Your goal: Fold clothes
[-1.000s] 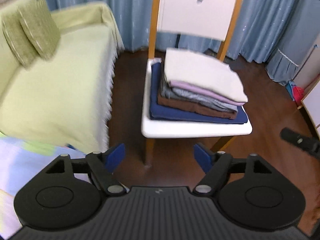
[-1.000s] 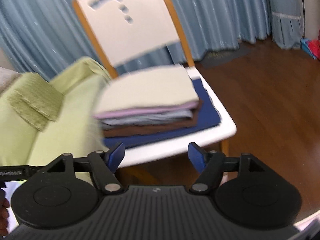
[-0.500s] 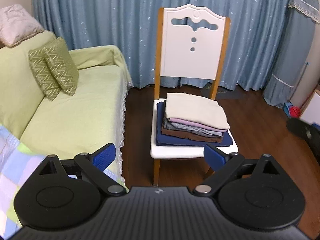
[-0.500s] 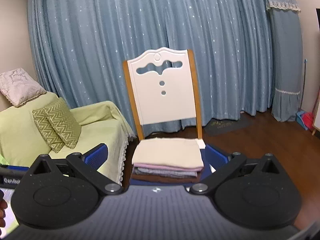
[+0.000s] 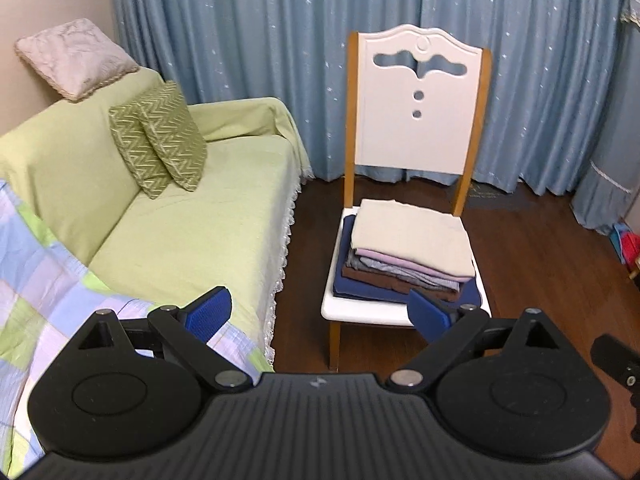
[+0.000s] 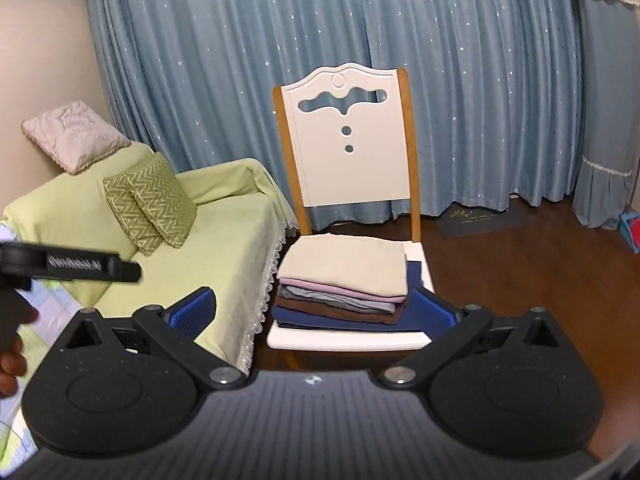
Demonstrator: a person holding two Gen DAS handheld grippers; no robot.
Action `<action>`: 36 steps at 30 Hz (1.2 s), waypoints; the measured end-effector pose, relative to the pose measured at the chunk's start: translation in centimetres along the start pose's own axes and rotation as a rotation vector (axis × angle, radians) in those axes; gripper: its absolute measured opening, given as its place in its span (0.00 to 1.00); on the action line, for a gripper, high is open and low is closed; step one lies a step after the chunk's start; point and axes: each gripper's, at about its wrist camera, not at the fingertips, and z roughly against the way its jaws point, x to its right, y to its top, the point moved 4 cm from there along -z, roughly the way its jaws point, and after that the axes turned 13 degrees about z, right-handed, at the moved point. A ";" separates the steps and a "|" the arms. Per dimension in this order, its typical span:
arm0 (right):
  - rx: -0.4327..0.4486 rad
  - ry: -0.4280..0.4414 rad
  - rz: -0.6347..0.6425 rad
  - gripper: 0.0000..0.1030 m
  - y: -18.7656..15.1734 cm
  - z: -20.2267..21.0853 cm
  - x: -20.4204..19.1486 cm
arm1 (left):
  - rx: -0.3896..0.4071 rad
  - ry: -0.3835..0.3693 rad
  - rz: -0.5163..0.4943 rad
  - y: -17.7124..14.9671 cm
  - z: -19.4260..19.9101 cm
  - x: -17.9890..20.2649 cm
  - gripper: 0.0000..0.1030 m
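Observation:
A stack of folded clothes (image 5: 408,248) (image 6: 344,284), cream on top, then lilac, grey, brown and navy, rests on the white chair seat (image 5: 360,312) (image 6: 344,338). My left gripper (image 5: 320,314) stands open and empty, well back from the chair and above it. My right gripper (image 6: 312,312) is open too, nothing between its blue pads (image 6: 192,314). In the right wrist view the left gripper's black body (image 6: 72,266) crosses the left edge, with a person's hand (image 6: 10,360) below it.
A green-covered sofa (image 5: 192,232) with two zigzag cushions (image 5: 160,140) and a beige pillow (image 5: 76,58) stands left of the chair. A checked blanket (image 5: 36,280) lies at the near left. Blue curtains (image 6: 440,60) hang behind; dark wood floor (image 6: 520,272) extends right.
Both grippers have drawn up and back from the stack on the chair, which now looks smaller and farther. Their jaws have widened. The clothes stay on the seat.

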 end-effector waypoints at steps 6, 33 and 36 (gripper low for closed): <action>-0.005 -0.052 0.012 0.99 1.3 0.3 1.6 | 0.032 0.040 0.035 0.0 0.7 0.8 0.95; -0.001 -0.205 -0.120 0.99 0.4 -0.2 -1.8 | -0.049 -0.059 -0.104 1.3 0.2 -1.2 0.96; -0.019 -0.208 -0.125 0.99 -0.1 -0.7 -2.3 | -0.050 -0.050 -0.119 1.1 0.0 -1.4 0.96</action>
